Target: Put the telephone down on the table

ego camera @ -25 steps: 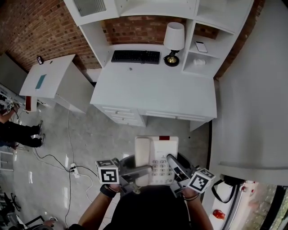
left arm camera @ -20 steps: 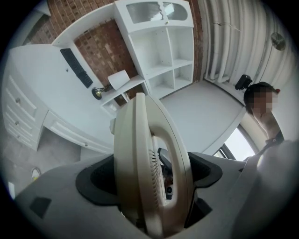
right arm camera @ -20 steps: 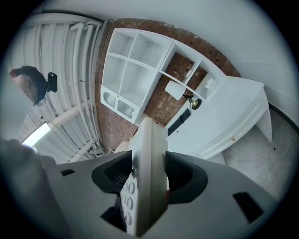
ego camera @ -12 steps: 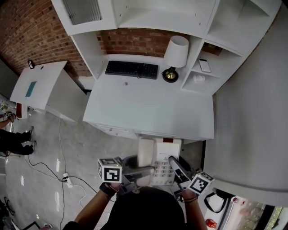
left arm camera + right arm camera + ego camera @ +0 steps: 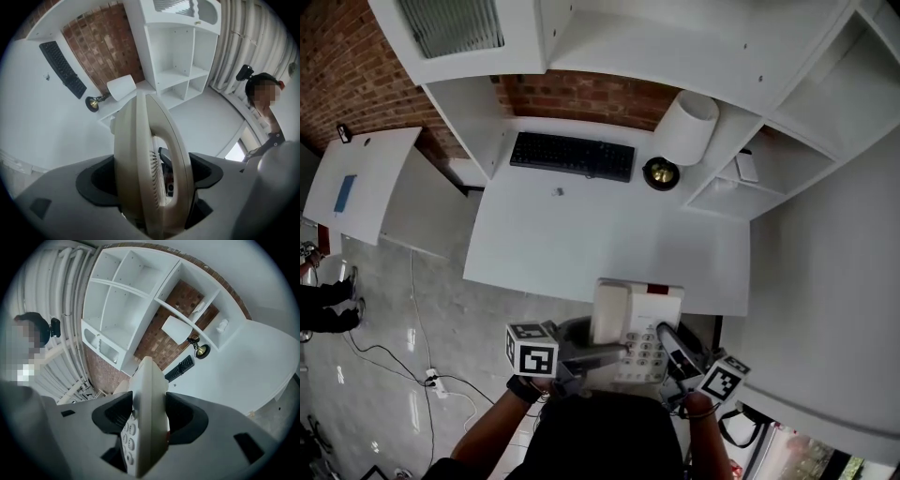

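At the left, the left hand-held gripper point(image 5: 612, 353) is seen closed on the handset side of the telephone point(image 5: 637, 319); in the left gripper view its 2 jaws are pressed against the cream handset point(image 5: 150, 154) from either side. The telephone is held in the air between the 2 hand-held grippers, keypad up, its far end just over the near edge of the white tabletop point(image 5: 581, 234). At the right, the right hand-held gripper point(image 5: 667, 342) is clamped on the keypad edge, the thin body point(image 5: 147, 399) being pinched between its jaws.

Farther off, a black keyboard point(image 5: 572, 156) and, right of it, a lamp point(image 5: 686, 129) are set at the far side of the tabletop, well apart from the telephone.

If the telephone were released this near the edge, it would probably tip off to the floor. If the 2 hand-held grippers were lowered unevenly, the handset might be twisted off its cradle.
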`<state>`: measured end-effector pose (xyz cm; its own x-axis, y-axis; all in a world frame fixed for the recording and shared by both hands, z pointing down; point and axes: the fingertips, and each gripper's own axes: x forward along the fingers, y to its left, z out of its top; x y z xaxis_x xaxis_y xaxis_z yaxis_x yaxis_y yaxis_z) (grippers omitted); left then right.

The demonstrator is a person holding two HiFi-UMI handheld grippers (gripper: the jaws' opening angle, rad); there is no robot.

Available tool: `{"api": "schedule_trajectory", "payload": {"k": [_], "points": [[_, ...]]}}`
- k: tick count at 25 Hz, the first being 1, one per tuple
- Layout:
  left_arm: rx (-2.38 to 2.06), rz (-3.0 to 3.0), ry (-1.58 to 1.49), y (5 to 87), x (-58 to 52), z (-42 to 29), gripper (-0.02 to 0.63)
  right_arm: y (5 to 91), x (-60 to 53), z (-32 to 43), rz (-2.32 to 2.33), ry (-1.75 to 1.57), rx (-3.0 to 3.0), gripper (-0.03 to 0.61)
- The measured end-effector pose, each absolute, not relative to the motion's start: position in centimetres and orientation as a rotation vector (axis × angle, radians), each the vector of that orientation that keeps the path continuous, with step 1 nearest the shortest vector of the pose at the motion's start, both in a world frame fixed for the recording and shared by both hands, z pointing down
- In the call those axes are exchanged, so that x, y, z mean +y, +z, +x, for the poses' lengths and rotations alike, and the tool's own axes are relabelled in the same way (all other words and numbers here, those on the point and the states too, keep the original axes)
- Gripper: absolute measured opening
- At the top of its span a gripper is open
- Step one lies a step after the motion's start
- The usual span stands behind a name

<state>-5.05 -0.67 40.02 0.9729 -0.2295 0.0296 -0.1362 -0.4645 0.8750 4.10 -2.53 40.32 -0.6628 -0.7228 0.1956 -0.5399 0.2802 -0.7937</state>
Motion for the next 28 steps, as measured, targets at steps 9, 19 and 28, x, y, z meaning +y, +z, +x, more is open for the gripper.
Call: {"api": "schedule_trajectory", "payload": {"k": [9, 19, 28], "points": [[-0.320, 2.034, -0.101, 42.4, -8.8, -3.3, 0.460, 43.1, -10.7, 6.0, -1.123, -1.374, 2.330, 0.212], [-0.355, 2.041, -0.057, 46.1, -15.2, -1.1, 0.460, 47.2, -17.1, 8.2, -1.100, -1.400, 2.311, 0.210], [-0.372, 2.010, -0.032, 51.4, -18.6, -0.9, 0.460, 52.7, -20.2, 8.5, -1.125, -1.467, 2.269, 0.210]]}}
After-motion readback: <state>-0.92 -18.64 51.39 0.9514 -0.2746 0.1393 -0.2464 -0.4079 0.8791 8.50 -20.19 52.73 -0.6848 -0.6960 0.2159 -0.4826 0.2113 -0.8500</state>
